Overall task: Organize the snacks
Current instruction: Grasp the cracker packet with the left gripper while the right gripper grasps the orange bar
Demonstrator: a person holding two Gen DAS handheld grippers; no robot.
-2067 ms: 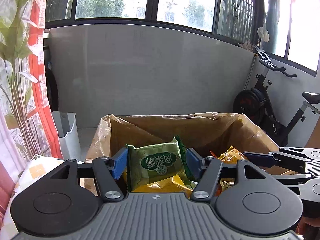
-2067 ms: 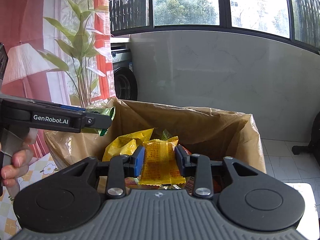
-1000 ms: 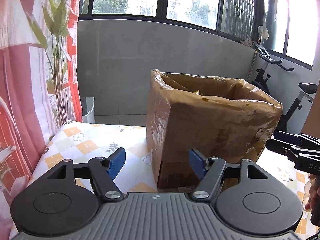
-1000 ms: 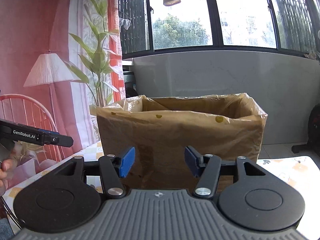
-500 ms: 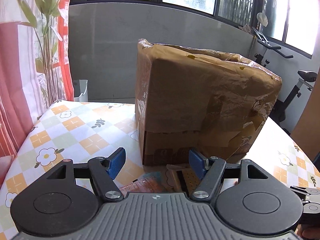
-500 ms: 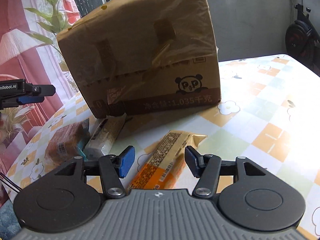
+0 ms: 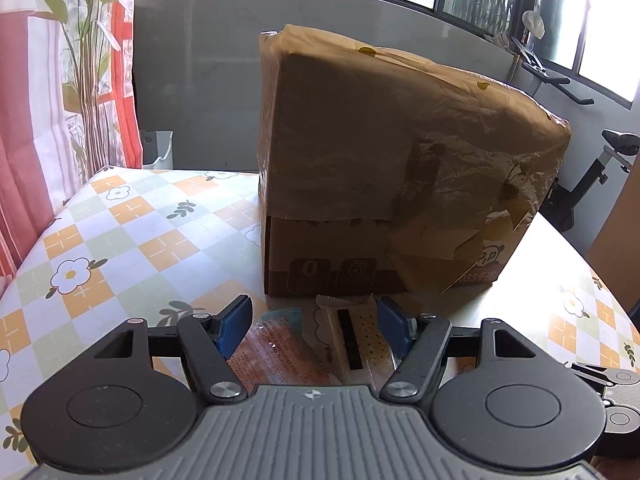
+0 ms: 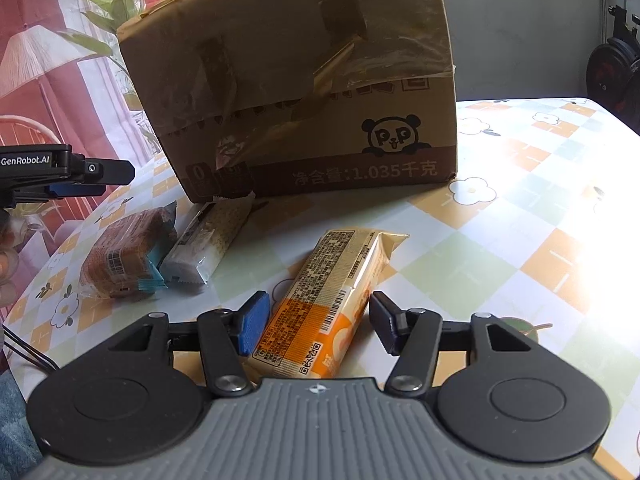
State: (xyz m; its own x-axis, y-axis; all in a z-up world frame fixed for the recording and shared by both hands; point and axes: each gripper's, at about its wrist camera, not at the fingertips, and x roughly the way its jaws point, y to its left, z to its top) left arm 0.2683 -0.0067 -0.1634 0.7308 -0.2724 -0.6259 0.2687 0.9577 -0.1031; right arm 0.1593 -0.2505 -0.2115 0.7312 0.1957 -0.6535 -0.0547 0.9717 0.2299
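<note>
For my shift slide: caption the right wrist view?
Right gripper open astride an orange snack pack lying before the cardboard box on the table.

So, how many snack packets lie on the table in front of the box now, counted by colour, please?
Orange and yellow packet, between the open right gripper fingers: 1
White packet: 1
Brown packet with blue ends: 1
Total: 3 packets on the table, all outside the cardboard box.
</note>
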